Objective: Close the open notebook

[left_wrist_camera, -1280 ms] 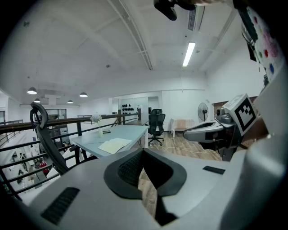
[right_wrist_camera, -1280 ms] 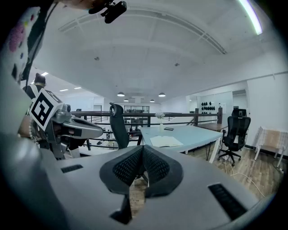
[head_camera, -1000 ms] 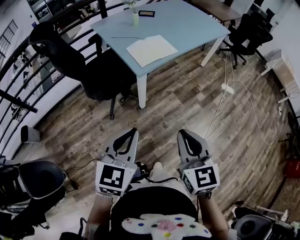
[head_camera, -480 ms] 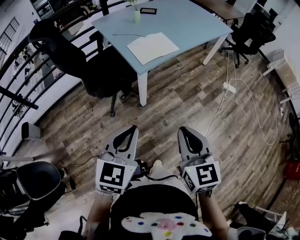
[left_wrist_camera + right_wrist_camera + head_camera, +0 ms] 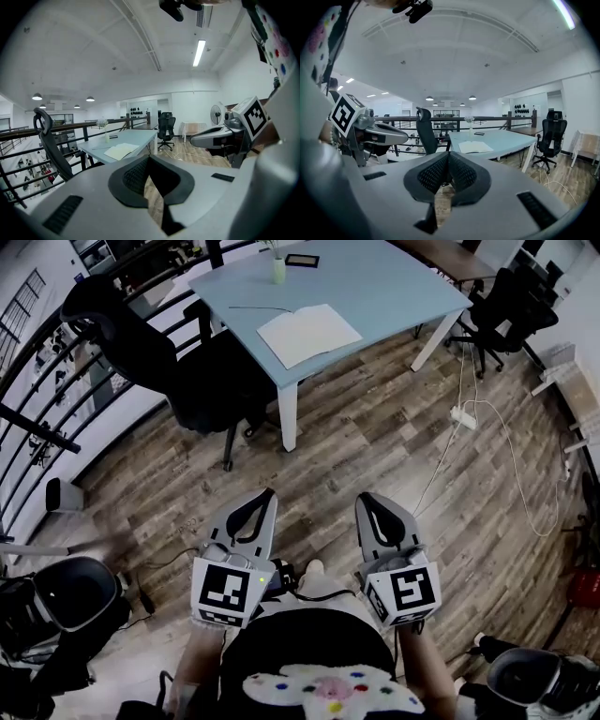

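Both grippers are hovering side by side above the wooden floor (image 5: 375,446); the left gripper (image 5: 268,494) and the right gripper (image 5: 360,501) are each pressing their fingers together on nothing. The open notebook (image 5: 308,334) is lying flat near the front edge of the pale blue table (image 5: 394,287), well apart from both grippers.

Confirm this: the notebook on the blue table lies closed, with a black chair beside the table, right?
No: the head view shows the notebook lying open. It is on the blue table, with a black chair beside the table.
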`<act>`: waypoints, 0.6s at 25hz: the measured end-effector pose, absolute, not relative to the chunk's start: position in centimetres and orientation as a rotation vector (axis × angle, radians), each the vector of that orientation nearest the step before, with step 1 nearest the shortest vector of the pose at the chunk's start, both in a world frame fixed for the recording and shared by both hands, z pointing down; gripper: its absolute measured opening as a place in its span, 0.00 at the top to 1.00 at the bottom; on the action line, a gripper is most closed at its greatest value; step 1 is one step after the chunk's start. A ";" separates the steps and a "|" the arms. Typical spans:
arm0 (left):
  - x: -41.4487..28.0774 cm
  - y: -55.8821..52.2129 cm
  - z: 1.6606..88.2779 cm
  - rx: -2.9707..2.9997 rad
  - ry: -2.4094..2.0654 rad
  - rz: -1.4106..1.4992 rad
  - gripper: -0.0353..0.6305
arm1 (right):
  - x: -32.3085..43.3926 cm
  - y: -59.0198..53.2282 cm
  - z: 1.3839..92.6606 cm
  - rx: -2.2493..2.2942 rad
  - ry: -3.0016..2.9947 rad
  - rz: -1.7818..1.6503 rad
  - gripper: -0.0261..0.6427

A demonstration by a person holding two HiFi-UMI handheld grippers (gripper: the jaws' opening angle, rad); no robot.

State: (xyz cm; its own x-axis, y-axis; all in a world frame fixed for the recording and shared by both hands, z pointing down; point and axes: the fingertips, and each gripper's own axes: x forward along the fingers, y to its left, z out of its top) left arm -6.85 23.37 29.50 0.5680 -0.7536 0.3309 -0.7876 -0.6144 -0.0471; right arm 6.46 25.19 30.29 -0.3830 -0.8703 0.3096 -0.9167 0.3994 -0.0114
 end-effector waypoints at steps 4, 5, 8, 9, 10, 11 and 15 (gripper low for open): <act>-6.4 23.4 29.4 2.685 -1.339 0.482 0.92 | 6.7 25.1 30.4 1.554 -2.424 0.261 0.90; -6.2 23.4 29.3 2.684 -1.345 0.482 0.92 | 6.8 25.0 30.4 1.551 -2.428 0.260 0.90; -5.8 23.3 29.2 2.678 -1.364 0.479 0.92 | 7.3 24.9 30.4 1.532 -2.439 0.244 0.90; -5.6 23.3 29.2 2.675 -1.372 0.477 0.92 | 7.6 24.9 30.4 1.526 -2.443 0.239 0.90; -5.5 23.3 29.1 2.672 -1.381 0.476 0.92 | 7.8 24.9 30.4 1.520 -2.447 0.235 0.90; -5.3 23.4 29.1 2.668 -1.389 0.475 0.92 | 8.1 25.0 30.5 1.517 -2.450 0.233 0.90; -4.8 23.7 29.1 2.634 -1.422 0.454 0.92 | 9.0 25.3 30.6 1.502 -2.465 0.224 0.90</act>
State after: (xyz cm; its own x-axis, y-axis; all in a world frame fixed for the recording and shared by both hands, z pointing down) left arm -4.78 23.67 29.07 0.5153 -0.7978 0.3132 -0.8318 -0.5535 -0.0416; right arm 8.98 25.35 30.58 -0.4399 -0.8512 0.2865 -0.8888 0.4582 -0.0033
